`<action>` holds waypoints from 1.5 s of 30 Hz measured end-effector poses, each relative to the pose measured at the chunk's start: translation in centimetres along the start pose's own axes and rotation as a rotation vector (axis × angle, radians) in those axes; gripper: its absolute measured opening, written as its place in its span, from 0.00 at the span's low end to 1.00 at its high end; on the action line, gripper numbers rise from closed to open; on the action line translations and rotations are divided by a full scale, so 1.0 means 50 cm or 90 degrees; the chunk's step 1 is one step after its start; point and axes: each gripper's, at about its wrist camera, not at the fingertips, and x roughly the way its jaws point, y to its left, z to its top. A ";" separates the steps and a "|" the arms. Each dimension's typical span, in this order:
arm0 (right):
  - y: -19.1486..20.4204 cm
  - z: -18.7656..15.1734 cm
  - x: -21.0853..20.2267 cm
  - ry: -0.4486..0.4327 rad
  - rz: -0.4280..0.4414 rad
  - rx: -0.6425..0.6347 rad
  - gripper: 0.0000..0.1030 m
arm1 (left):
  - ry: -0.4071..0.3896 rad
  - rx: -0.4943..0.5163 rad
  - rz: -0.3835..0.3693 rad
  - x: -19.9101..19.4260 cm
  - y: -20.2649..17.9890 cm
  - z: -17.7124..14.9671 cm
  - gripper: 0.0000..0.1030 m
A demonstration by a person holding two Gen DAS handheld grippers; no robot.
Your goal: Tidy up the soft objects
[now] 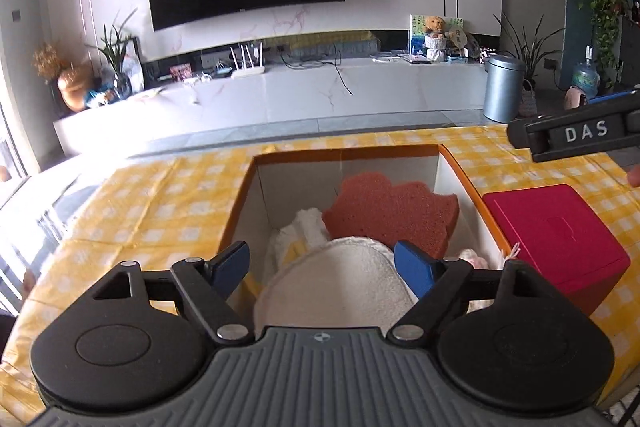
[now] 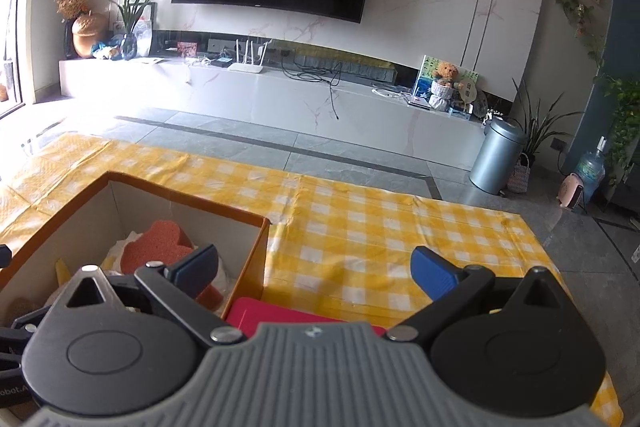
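The orange-rimmed box (image 1: 460, 171) is holding a pink sponge (image 1: 390, 209) at 12 o'clock and white cloths (image 1: 340, 283) nearer, while the left gripper (image 1: 320, 265) and right gripper (image 2: 314, 267) are gaping wide, gripping nothing.

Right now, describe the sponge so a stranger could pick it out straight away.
On the yellow checked table stands an open orange-rimmed box, left of a red box. The sponge leans against its far wall: the only coral, porous, scallop-edged piece among white fluffy cloths.
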 end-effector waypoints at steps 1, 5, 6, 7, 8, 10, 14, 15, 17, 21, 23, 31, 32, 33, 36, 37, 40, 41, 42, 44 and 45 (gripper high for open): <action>-0.008 0.001 -0.011 -0.003 -0.005 0.010 0.97 | -0.009 0.006 0.017 -0.006 -0.006 0.000 0.93; -0.023 -0.007 -0.044 -0.009 -0.028 0.034 0.97 | -0.042 -0.005 0.031 -0.032 -0.012 0.007 0.93; -0.024 -0.010 -0.049 -0.009 -0.031 0.038 0.97 | -0.048 -0.011 0.025 -0.037 -0.011 0.013 0.93; -0.024 -0.015 -0.056 -0.010 -0.034 0.042 0.97 | -0.055 -0.017 0.018 -0.042 -0.011 0.018 0.93; -0.025 -0.019 -0.060 -0.009 -0.032 0.045 0.97 | -0.064 -0.023 0.014 -0.050 -0.010 0.020 0.93; -0.025 -0.030 -0.069 -0.007 -0.020 0.049 0.97 | -0.086 -0.034 0.016 -0.062 -0.005 0.027 0.93; -0.024 -0.056 -0.093 -0.014 -0.017 0.080 0.97 | -0.130 -0.030 0.027 -0.090 -0.008 0.036 0.93; -0.022 -0.064 -0.096 -0.014 -0.020 0.088 0.97 | -0.135 -0.028 0.024 -0.094 -0.010 0.037 0.93; -0.015 -0.081 -0.098 -0.008 -0.029 0.099 0.97 | -0.141 -0.038 0.023 -0.099 -0.010 0.038 0.93; 0.005 -0.100 -0.098 -0.009 -0.028 0.092 0.97 | -0.133 -0.058 0.007 -0.095 -0.009 0.037 0.93; 0.020 -0.107 -0.102 -0.012 -0.021 0.085 0.97 | -0.130 -0.059 0.002 -0.092 -0.012 0.036 0.93; 0.068 -0.124 -0.119 -0.059 -0.012 0.009 0.97 | -0.114 -0.057 0.002 -0.084 -0.024 0.025 0.93; 0.067 -0.123 -0.120 -0.062 -0.008 0.015 0.97 | -0.112 -0.055 0.005 -0.081 -0.026 0.025 0.93; 0.064 -0.123 -0.120 -0.065 -0.006 0.021 0.97 | -0.110 -0.052 0.008 -0.080 -0.027 0.022 0.93; 0.062 -0.124 -0.121 -0.073 -0.001 0.029 0.97 | -0.105 -0.055 0.007 -0.077 -0.026 0.017 0.93; 0.061 -0.124 -0.120 -0.075 0.000 0.031 0.97 | -0.103 -0.055 0.007 -0.076 -0.026 0.017 0.93; 0.059 -0.128 -0.113 -0.071 0.009 0.041 0.97 | -0.102 -0.050 0.010 -0.077 -0.028 0.014 0.93; 0.059 -0.130 -0.112 -0.067 0.012 0.044 0.97 | -0.102 -0.049 0.011 -0.077 -0.028 0.013 0.93; 0.058 -0.130 -0.111 -0.066 0.013 0.045 0.97 | -0.101 -0.049 0.011 -0.077 -0.029 0.012 0.93; 0.060 -0.131 -0.112 -0.065 0.009 0.043 0.97 | -0.098 -0.050 0.010 -0.076 -0.029 0.012 0.93; 0.060 -0.131 -0.112 -0.065 0.008 0.041 0.97 | -0.097 -0.050 0.010 -0.076 -0.030 0.013 0.93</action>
